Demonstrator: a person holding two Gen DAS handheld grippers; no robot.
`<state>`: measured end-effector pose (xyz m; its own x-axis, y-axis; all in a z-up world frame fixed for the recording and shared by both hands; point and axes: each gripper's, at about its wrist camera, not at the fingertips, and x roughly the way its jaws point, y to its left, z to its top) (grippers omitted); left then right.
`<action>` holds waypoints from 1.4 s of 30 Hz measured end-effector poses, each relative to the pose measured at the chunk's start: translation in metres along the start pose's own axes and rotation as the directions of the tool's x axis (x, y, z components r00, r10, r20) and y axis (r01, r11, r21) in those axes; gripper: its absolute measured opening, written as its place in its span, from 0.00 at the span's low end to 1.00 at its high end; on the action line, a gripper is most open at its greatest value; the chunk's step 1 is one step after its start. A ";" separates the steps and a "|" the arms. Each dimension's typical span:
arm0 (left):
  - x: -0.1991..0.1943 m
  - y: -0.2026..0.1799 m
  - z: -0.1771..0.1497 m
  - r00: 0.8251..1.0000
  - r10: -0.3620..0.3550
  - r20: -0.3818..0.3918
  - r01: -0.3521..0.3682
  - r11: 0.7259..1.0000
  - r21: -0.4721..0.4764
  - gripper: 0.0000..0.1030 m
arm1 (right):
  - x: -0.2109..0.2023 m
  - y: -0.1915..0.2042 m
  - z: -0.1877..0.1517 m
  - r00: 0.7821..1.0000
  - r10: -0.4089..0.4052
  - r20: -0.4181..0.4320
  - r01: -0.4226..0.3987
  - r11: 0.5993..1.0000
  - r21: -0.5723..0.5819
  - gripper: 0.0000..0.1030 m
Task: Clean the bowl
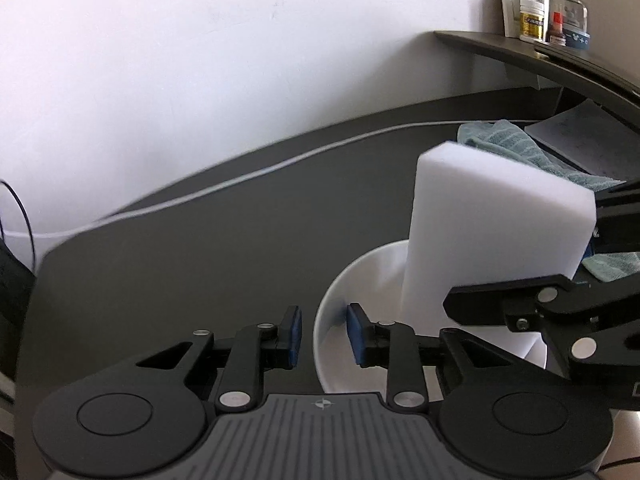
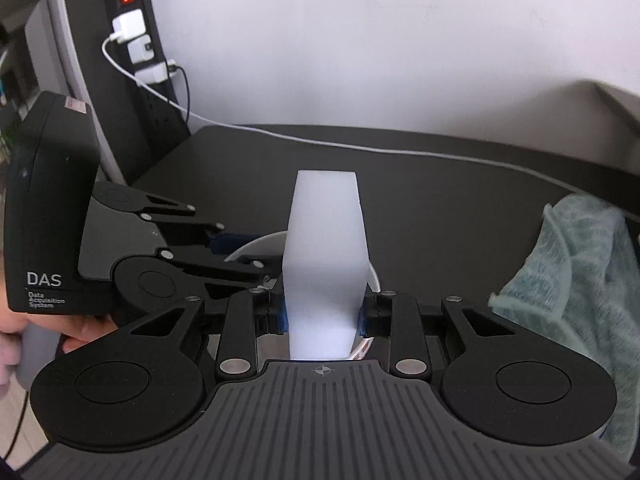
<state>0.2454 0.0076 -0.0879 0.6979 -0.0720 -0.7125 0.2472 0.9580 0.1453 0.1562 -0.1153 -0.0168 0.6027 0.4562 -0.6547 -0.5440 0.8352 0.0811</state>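
The round white ceramic bowl (image 1: 360,320) is seen nearly whole only from the left wrist; from the right wrist just a sliver of its rim (image 2: 260,242) is shown, the remainder being hidden behind the tall white foam sponge block (image 2: 325,264). A green-grey terry cloth (image 2: 576,280) is seen right of the bowl, on the dark tabletop (image 1: 200,260). The bowl's inside appears smooth and glossy (no dirt can be made out). The sponge (image 1: 480,220) is pinched between the blue pads of the right gripper (image 2: 323,316), its lower end reaching into the bowl. The left gripper (image 1: 324,334) is spread, the bowl's left rim being straddled by its fingers; contact cannot be told.
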 end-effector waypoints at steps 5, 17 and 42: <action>-0.003 -0.009 -0.004 0.999 0.030 -0.033 -0.031 0.999 -0.016 0.14 | 0.008 -0.007 0.016 1.000 -0.007 -0.007 0.007 0.999 -0.034 0.30; -0.023 -0.012 -0.014 0.996 0.069 -0.052 -0.076 0.989 -0.129 0.20 | -0.012 -0.006 0.002 0.997 0.073 -0.012 -0.073 0.997 0.002 0.37; -0.027 -0.012 -0.019 0.984 0.158 -0.086 -0.170 0.974 -0.153 0.16 | -0.005 -0.002 0.010 0.997 0.075 0.032 -0.077 0.995 0.059 0.30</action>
<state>0.2105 0.0029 -0.0837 0.6678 0.1045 -0.7369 0.0192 0.9873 0.1574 0.1600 -0.1159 -0.0062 0.5787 0.5270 -0.6225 -0.5533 0.8144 0.1751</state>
